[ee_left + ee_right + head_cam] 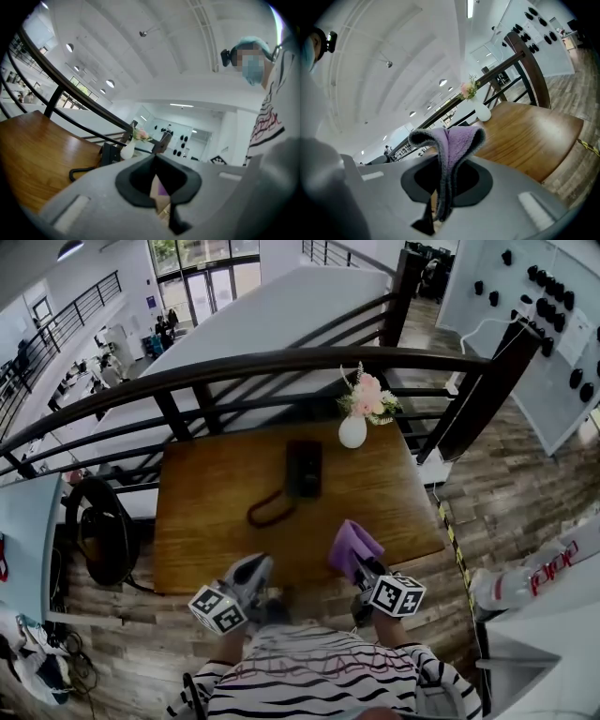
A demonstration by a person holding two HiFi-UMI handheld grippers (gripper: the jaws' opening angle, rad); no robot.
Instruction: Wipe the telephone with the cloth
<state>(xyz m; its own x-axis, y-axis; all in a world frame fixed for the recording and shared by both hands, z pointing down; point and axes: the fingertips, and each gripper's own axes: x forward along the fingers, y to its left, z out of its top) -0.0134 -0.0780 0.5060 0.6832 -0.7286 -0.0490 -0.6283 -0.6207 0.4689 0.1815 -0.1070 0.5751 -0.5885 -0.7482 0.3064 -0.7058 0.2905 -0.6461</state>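
One dark curved railing [281, 364] spans the head view, w/ a lower floor visible beyond it. Just inside the railing sits a squarish wooden worktop [206, 521]. At the bottom edge is the person's torso in a black-and-white striped top [309, 685], both arms reaching fwd toward the worktop's near edge.

L tongs [255, 566], grey w/ a marker cube [217, 609] behind them, are over the near edge, left of ctr. In the left gripper view their tips meet, w/ nothing btwn them. R tongs [364, 568] are over the near edge, right of ctr, clamped on a purple cloth [352, 546]. In the right gripper view the cloth stands up btwn the jaws and folds over at the top, purple fleece w/ a grey edge.

Black telephone [304, 468] lies flat on the far middle of the worktop, well apart from both tongs and the cloth. Its dark cord [270, 510] loops from it toward the near left. White vase [352, 431] w/ pink flowers stands upright at the far edge, near the telephone's right side, not touching it.
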